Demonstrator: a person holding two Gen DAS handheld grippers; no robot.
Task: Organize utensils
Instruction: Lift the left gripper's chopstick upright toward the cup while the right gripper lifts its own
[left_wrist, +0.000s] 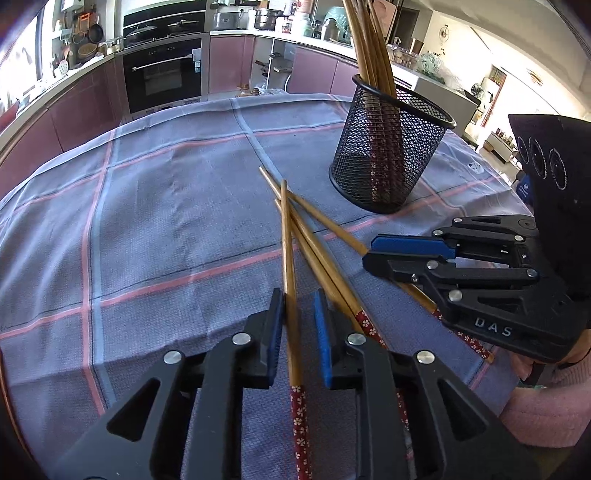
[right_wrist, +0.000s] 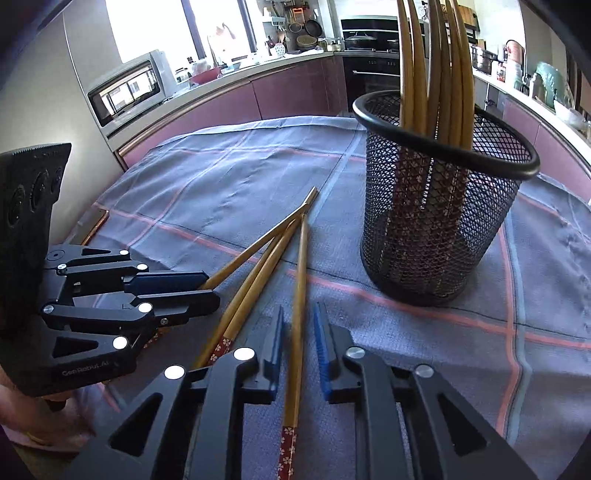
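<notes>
Several bamboo chopsticks with red flowered ends lie crossed on the checked tablecloth (left_wrist: 166, 221). One chopstick (left_wrist: 290, 258) runs between the jaws of my left gripper (left_wrist: 298, 295); it rests against the left pad with a gap to the right pad, so this gripper is open. My right gripper (right_wrist: 298, 312) is shut on another chopstick (right_wrist: 299, 288). The right gripper (left_wrist: 367, 253) also shows from the side, fingers close together on that stick. A black mesh holder (left_wrist: 384, 155) (right_wrist: 436, 229) stands upright behind them with several chopsticks (right_wrist: 436, 55) inside.
Two more loose chopsticks (left_wrist: 325, 266) lie between the grippers. The left gripper (right_wrist: 214, 287) sits at the left of the right wrist view. A pink sleeve (left_wrist: 546, 406) is at the table's near right edge. Kitchen counters and an oven (left_wrist: 162, 74) lie beyond the table.
</notes>
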